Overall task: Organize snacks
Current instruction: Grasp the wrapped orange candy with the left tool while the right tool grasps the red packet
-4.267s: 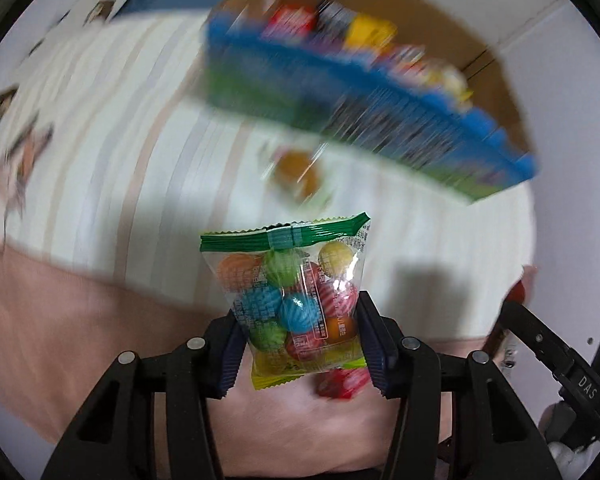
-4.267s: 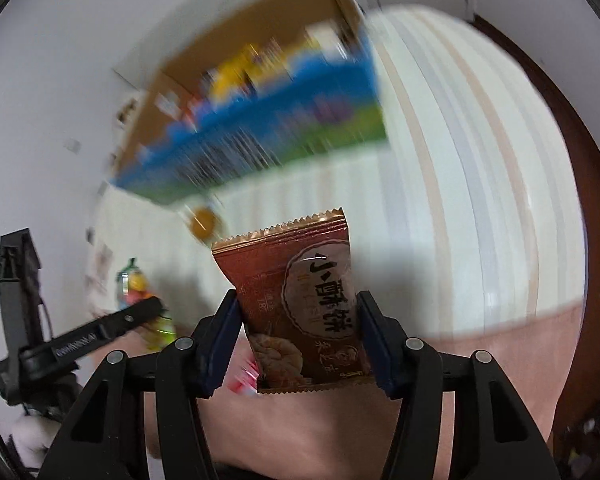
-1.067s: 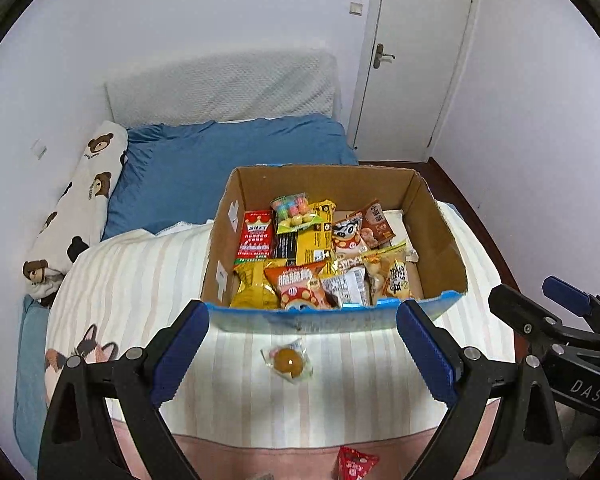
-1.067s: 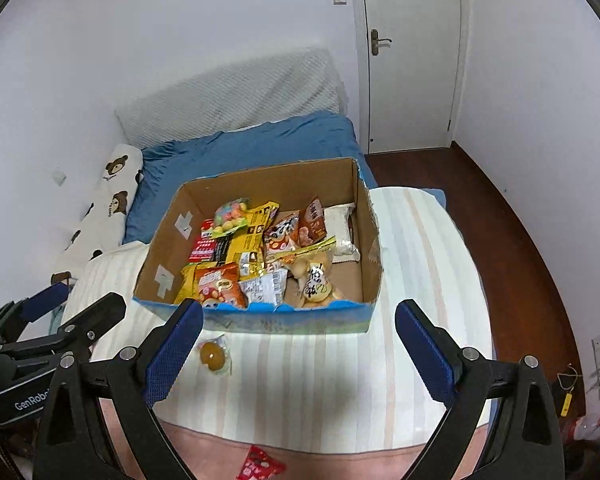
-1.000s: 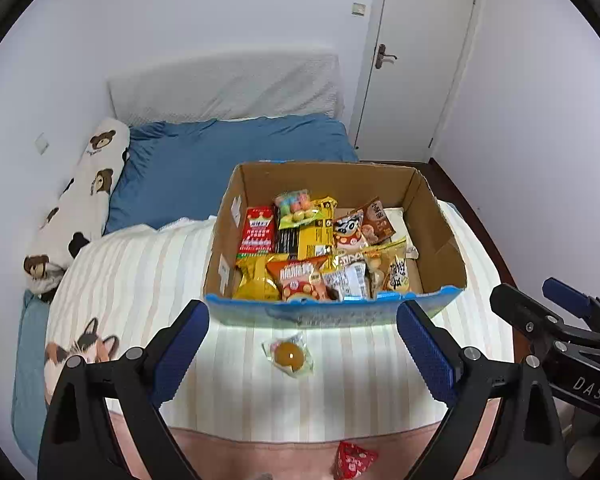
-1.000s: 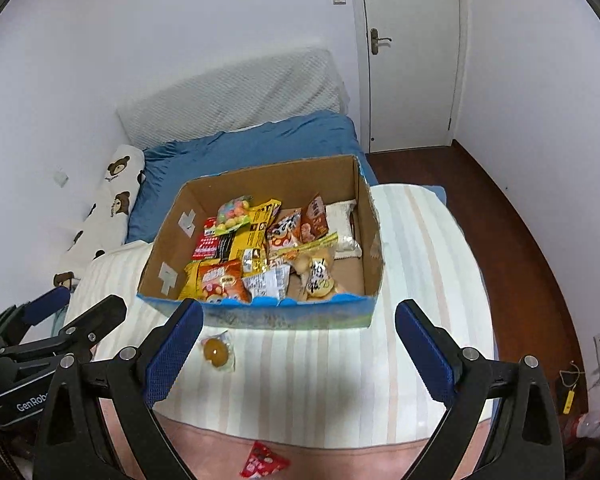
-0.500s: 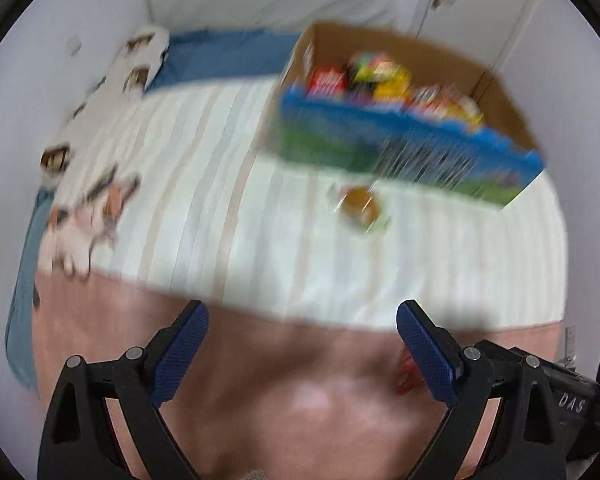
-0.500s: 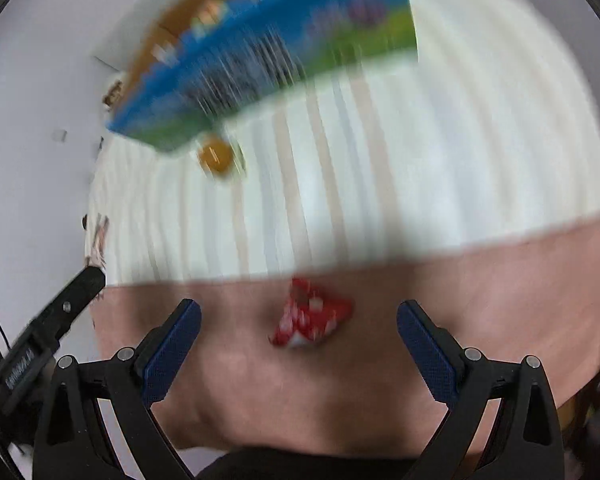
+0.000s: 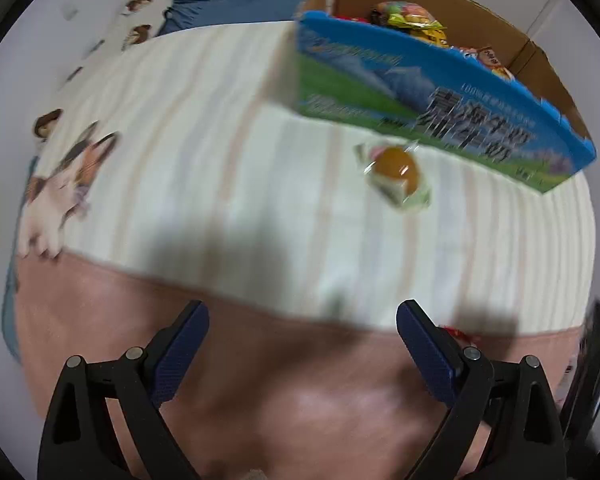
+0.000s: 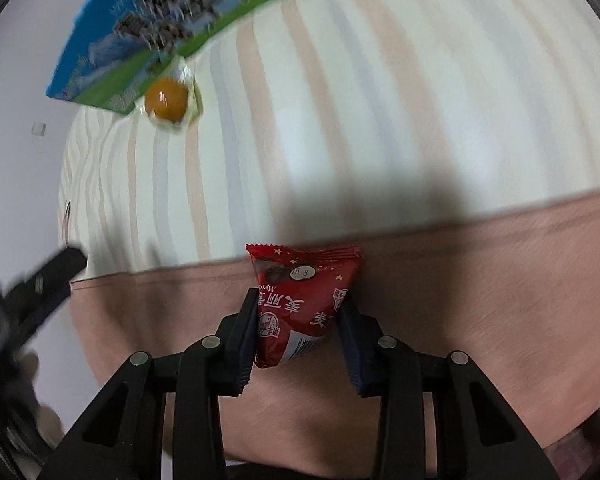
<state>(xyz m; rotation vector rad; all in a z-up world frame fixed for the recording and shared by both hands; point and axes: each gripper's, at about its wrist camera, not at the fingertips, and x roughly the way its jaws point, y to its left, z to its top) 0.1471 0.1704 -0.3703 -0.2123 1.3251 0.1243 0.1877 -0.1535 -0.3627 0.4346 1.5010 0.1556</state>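
Observation:
My right gripper (image 10: 300, 308) is shut on a red snack packet (image 10: 300, 300) that lies on the pink band of the bedspread. My left gripper (image 9: 300, 336) is open and empty, low over the same pink band. A clear-wrapped orange sweet (image 9: 396, 170) lies on the striped bedspread just in front of the snack box (image 9: 420, 92); it also shows in the right wrist view (image 10: 167, 100). The cardboard box with a blue and green front holds several snack packets (image 9: 412, 20). A bit of the red packet (image 9: 458, 333) peeks out behind my left gripper's right finger.
The striped cream bedspread (image 10: 360, 100) spreads between the grippers and the box (image 10: 172, 20). A bear-print pillow (image 9: 140, 20) and blue sheet (image 9: 228, 4) lie at the far left. The other gripper (image 10: 32, 292) shows blurred at the left edge.
Both grippers have dropped low to the bed front. My right gripper has closed on the red packet that lay between its open jaws. My left gripper stays open.

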